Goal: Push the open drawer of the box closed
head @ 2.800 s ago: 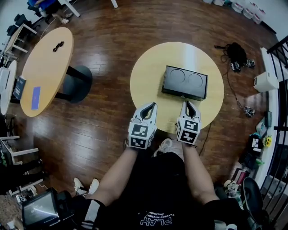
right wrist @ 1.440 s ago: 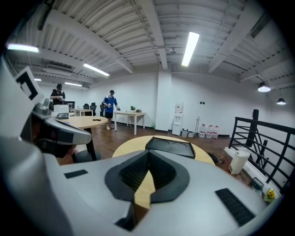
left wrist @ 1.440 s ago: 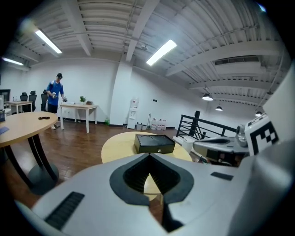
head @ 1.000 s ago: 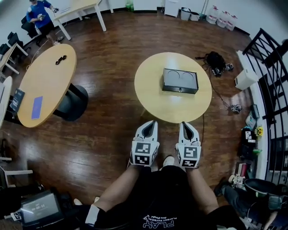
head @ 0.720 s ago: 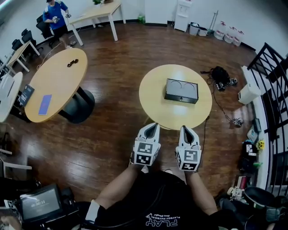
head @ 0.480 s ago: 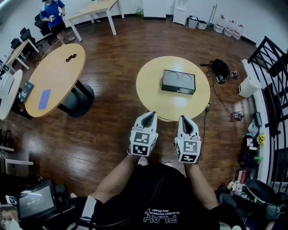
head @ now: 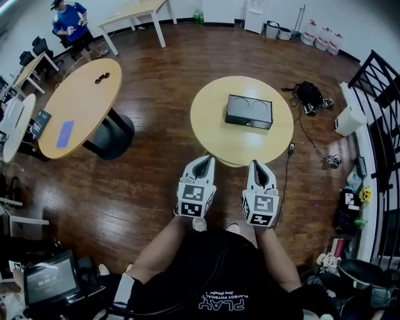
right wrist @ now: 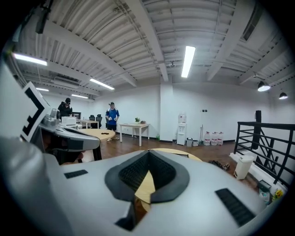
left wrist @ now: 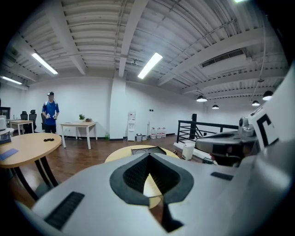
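Observation:
A black box [head: 249, 111] with two round recesses in its top stands on the round yellow table [head: 237, 144]. Its front faces me, and at this distance no drawer visibly sticks out. My left gripper [head: 205, 160] and right gripper [head: 257, 164] are held side by side close to my body, just short of the table's near edge and well away from the box. Both are shut with nothing between their jaws. The left gripper view shows its closed tips [left wrist: 148, 159] with the box [left wrist: 145, 149] far beyond them. The right gripper [right wrist: 148, 154] looks the same.
An oval wooden table [head: 75, 106] with a blue item [head: 65, 134] stands to the left. A person in blue [head: 67, 15] is far back left. On the right are a black railing [head: 375, 94], a white bin [head: 350, 119], and a bag [head: 307, 94] on the floor.
Earlier my grippers reached over the table's near edge, close to the box. They have since drawn back, and over the last second they stay side by side, away from the box.

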Demonstrator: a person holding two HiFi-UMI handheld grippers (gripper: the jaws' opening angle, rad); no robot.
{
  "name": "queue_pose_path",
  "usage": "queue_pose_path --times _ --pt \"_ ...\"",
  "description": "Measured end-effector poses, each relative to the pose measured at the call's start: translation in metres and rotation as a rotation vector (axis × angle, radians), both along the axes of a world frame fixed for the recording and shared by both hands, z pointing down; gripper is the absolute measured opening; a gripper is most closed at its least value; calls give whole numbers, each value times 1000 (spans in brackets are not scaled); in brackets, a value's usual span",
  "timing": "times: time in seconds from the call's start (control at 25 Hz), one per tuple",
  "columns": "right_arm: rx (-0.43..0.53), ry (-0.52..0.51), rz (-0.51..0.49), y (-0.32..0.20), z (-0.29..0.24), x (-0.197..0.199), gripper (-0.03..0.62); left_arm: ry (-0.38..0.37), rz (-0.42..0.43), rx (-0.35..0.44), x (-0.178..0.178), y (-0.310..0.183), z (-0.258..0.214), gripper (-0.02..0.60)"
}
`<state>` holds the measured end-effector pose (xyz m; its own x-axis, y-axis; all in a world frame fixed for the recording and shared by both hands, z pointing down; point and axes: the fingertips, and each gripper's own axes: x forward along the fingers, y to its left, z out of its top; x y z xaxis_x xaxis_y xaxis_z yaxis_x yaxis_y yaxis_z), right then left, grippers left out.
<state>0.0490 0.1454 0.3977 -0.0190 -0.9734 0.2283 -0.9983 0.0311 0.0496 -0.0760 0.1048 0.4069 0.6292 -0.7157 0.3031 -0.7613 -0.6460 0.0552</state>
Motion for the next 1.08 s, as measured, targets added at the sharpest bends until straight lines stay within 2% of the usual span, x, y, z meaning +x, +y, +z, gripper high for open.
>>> queue_pose_path --times 0.16,0.8,1.08 --pt "2 29 -5 1 -2 -3 3 0 9 3 2 5 -2 -3" --pt "15 34 -29 10 -6 -25 3 19 14 11 -13 18 -8 -3" --pt "24 35 -28 3 -7 -19 3 17 18 19 -6 10 -8 -3"
